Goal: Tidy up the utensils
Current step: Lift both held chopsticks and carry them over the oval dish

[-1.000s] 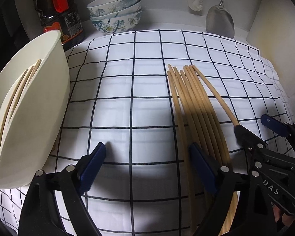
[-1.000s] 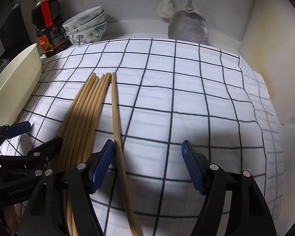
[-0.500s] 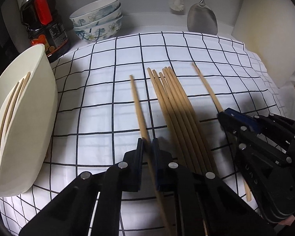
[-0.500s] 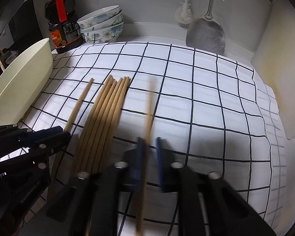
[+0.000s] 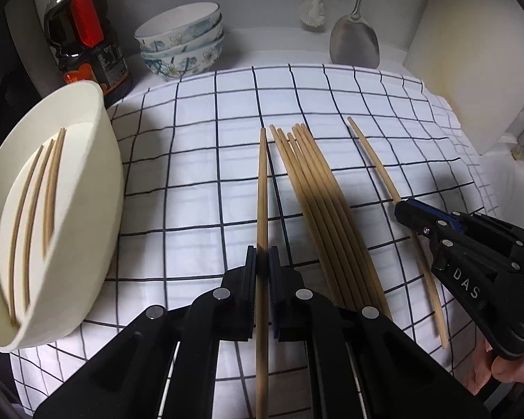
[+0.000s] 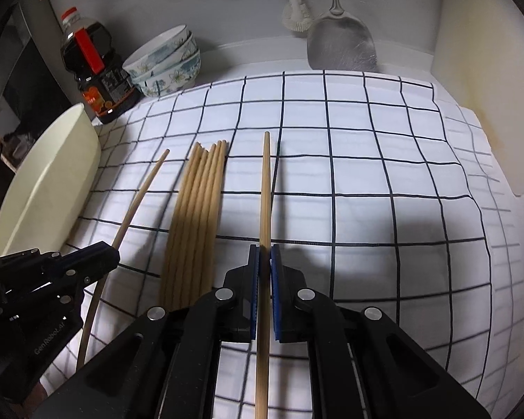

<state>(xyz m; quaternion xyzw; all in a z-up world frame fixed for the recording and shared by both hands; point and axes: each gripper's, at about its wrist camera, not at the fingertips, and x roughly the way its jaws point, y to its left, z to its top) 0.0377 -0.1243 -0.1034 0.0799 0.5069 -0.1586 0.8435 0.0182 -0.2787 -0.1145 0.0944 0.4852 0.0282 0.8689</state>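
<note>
My left gripper (image 5: 262, 255) is shut on one wooden chopstick (image 5: 262, 188) and holds it above the checked cloth (image 5: 199, 160). My right gripper (image 6: 264, 251) is shut on another chopstick (image 6: 266, 188), also lifted; it shows at the right of the left wrist view (image 5: 377, 167). Several chopsticks (image 5: 318, 195) lie in a bundle on the cloth between the two; they also show in the right wrist view (image 6: 199, 209). A cream oval bowl (image 5: 87, 188) at the left edge holds three chopsticks (image 5: 35, 206).
At the back stand a dark sauce bottle (image 5: 84, 42), stacked floral bowls (image 5: 181, 42), a metal spatula (image 5: 354, 42) and a white brush (image 5: 312, 7). A cream board (image 5: 471, 52) leans at the right.
Both grippers went from open over the pile to shut, each on a single chopstick. Both chopsticks have been lifted off the cloth away from the bundle.
</note>
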